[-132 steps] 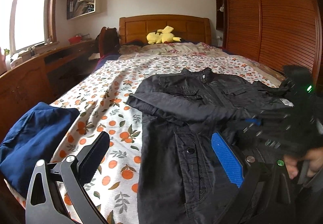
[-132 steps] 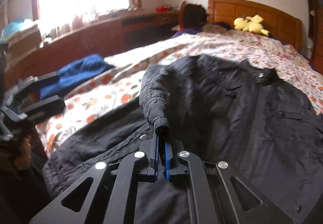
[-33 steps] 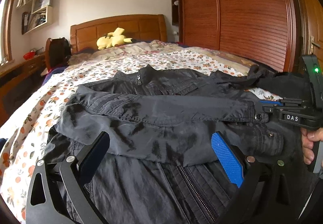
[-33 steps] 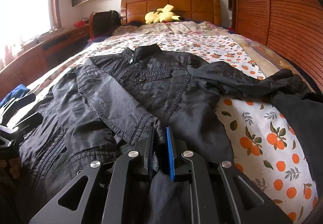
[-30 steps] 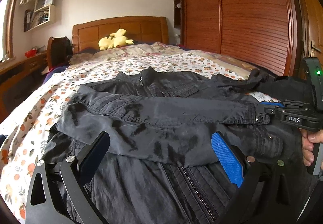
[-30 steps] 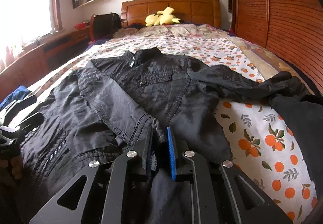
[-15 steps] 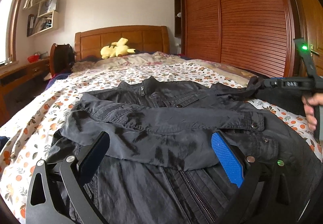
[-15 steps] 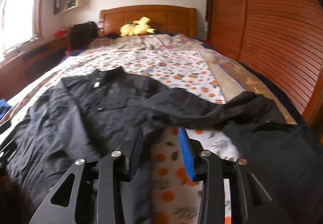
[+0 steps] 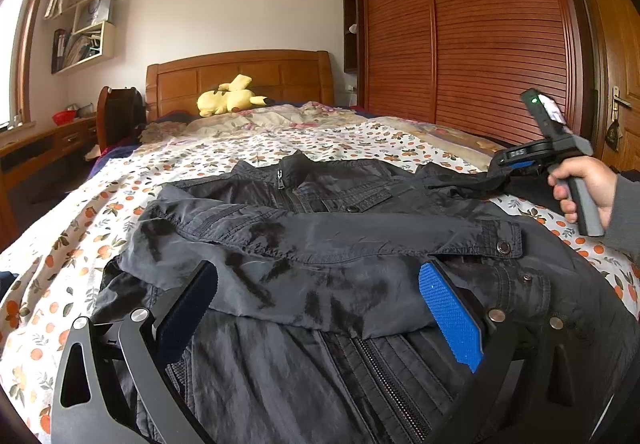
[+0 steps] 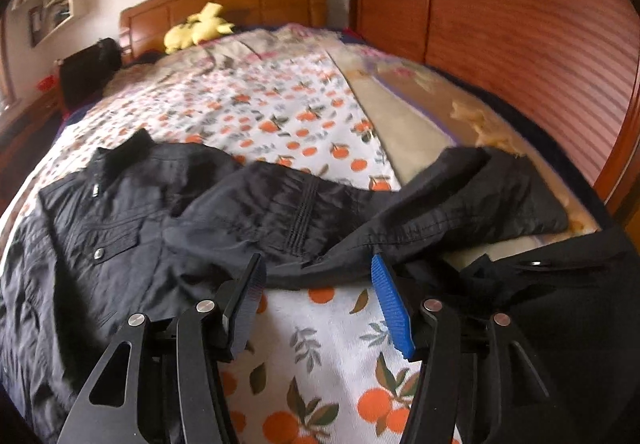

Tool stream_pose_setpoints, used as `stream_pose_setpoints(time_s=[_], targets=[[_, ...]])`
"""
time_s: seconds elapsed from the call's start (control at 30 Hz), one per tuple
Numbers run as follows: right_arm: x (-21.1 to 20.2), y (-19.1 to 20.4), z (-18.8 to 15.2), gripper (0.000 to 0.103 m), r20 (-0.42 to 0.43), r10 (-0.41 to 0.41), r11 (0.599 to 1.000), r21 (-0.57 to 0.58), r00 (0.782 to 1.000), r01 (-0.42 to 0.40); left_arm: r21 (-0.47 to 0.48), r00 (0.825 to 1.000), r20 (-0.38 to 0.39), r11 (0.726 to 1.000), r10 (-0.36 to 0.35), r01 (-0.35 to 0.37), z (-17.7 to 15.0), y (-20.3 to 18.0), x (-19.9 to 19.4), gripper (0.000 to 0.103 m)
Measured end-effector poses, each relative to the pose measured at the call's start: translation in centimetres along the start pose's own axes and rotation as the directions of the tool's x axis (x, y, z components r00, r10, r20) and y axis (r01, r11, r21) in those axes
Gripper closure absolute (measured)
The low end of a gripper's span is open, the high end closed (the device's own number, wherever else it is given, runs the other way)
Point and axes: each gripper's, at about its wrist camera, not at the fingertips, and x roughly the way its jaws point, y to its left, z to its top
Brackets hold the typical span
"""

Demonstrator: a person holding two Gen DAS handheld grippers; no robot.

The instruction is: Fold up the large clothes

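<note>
On bed (image 10: 312,116): black jacket (image 9: 320,244), one sleeve folded across. Right claw (image 10: 316,296) opening, empty, nearing outstretched sleeve (image 10: 400,216); next, grip it. Left claw (image 9: 316,308) wide, empty.

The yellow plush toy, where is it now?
In both wrist views the yellow plush toy lies at the far end of the bed, just in front of the wooden headboard, beyond the black jacket.
</note>
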Motion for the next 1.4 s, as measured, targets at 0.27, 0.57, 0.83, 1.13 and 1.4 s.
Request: stream_pose_setpoints(time_s=[0.27,0.57,0.83,1.13,1.4], targets=[[3.4,0.0,0.7,0.055,-0.1,-0.114,0.993,0.0,0.988,0.114,-0.006,1.0,0.001,1.0,-0.01,0.01,0.0,0.1,0.0,0.002],[1.9,2.5,2.7,0.101,-0.006,-0.087,0.992,-0.089,0.996,0.086,-0.006,1.0,0.003,1.0,-0.012,0.012,0.0,0.1,-0.1,0.002],[-6.8,9.2,2.7,0.102,0.12,0.197,0.953,-0.255,0.973,-0.162,-0.006,1.0,0.002,1.0,-0.012,0.012,0.0,0.1,-0.1,0.002],[-9.1,16.0,-2.2,0.101,-0.017,0.322,0.863,-0.407,0.947,-0.3,-0.007,1.0,0.002,1.0,-0.012,0.012,0.0,0.1,-0.1,0.002],[-10.9,14.8,-3.4,0.087,-0.026,0.31,0.873,-0.389,0.951,-0.295,-0.006,1.0,0.004,1.0,-0.012,0.012,0.0,0.1,-0.1,0.002]])
